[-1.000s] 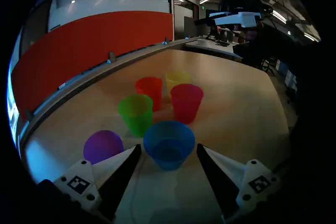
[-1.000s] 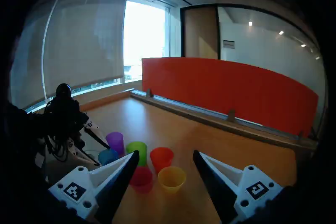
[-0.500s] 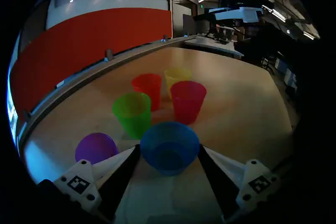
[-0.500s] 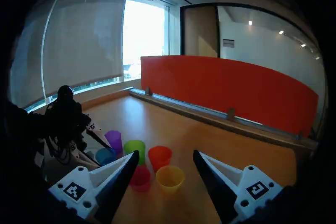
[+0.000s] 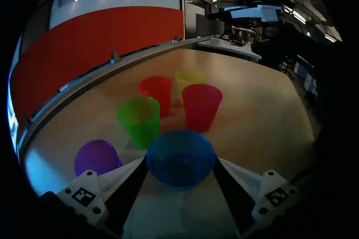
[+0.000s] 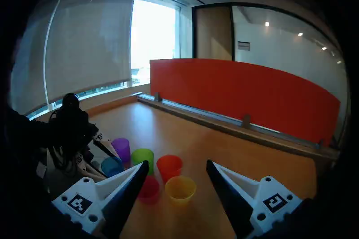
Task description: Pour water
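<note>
Standing upright, blue cup (image 5: 181, 158) opens upward.

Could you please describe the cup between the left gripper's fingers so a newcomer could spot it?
On the wooden table by the long red panel stand six plastic cups. Yours is nearest the left gripper, between its fingers. It is the only blue cup, beside a purple cup and a green cup.

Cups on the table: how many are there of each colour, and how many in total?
blue cup: 1
green cup: 1
purple cup: 1
orange cup: 1
yellow cup: 1
red cup: 1
Total: 6 cups
</note>
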{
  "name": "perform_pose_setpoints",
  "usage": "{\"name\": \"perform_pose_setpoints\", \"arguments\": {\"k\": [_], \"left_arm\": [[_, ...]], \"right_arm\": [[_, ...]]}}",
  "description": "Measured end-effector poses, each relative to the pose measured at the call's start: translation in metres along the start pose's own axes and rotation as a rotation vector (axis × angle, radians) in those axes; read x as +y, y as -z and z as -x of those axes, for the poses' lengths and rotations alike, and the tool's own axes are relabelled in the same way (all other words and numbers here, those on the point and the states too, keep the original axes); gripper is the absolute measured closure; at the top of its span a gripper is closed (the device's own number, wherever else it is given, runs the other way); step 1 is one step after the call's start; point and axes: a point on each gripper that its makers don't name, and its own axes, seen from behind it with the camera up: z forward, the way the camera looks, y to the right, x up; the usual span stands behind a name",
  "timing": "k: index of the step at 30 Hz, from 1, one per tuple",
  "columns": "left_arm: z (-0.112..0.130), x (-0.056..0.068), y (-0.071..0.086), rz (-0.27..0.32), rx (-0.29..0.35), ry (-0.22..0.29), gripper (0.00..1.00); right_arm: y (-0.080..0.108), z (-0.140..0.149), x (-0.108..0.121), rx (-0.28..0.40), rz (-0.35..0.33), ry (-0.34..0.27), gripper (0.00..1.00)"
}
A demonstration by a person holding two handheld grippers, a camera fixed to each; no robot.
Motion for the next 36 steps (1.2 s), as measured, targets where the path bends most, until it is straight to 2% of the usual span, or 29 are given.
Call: {"name": "perform_pose_setpoints", "arguments": {"k": [3,17,27,36], "left_arm": [[-0.001,0.0,0.0,-0.006,0.005,-0.01,0.13],[-0.009,0.002,0.01,-0.003,0.036,-0.003,0.14],[-0.043,0.0,0.035,-0.014,0.126,0.03,0.14],[-0.074,-0.006,0.065,-0.053,0.207,0.028,0.14]], "right_arm": [[0.0,0.0,0.001,0.0,0.001,0.0,0.01],[0.001,-0.004,0.001,0.007,0.005,0.003,0.01],[0.003,-0.012,-0.004,0.018,0.005,0.015,0.01],[0.006,-0.019,-0.009,0.03,0.004,0.029,0.01]]}}
